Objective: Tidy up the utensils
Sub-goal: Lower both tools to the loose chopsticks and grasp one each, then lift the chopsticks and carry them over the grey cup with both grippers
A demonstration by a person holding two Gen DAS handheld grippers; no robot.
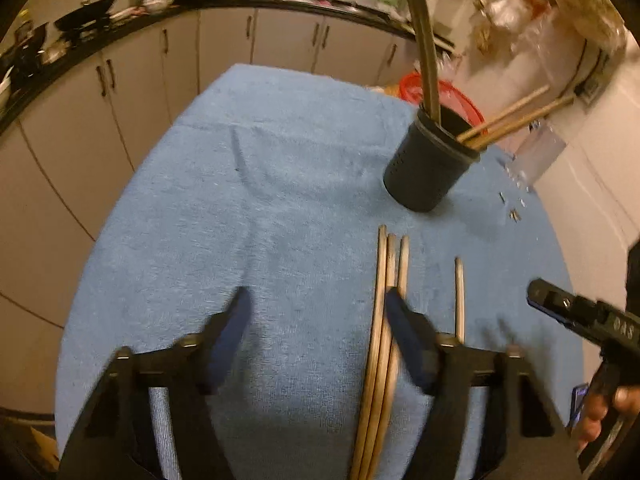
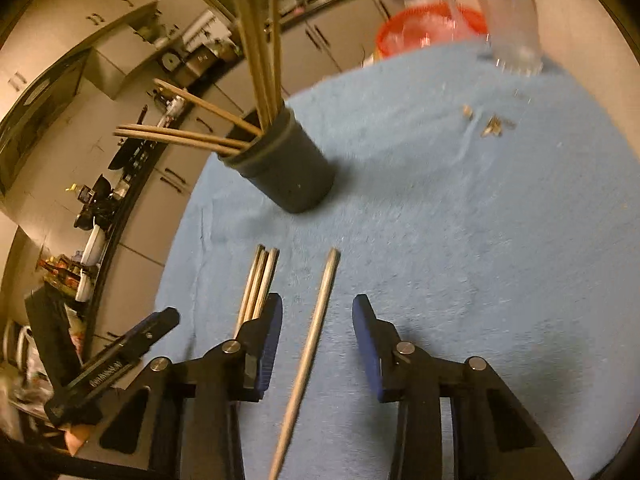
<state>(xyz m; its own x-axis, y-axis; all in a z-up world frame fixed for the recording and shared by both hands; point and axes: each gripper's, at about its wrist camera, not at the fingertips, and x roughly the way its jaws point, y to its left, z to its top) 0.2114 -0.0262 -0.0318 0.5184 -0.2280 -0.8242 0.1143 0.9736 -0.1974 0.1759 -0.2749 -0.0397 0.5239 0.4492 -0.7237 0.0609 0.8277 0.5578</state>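
Note:
A dark round holder stands on the blue towel and holds several wooden sticks; it also shows in the right wrist view. Three chopsticks lie bundled on the towel, with a single one to their right. My left gripper is open above the towel, its right finger beside the bundle. My right gripper is open, its jaws on either side of the single chopstick. The bundle lies left of its left finger.
A red-rimmed container and a clear plastic piece sit at the towel's far edge. Small metal bits lie on the towel. Kitchen cabinets and a cluttered counter stand beyond the table.

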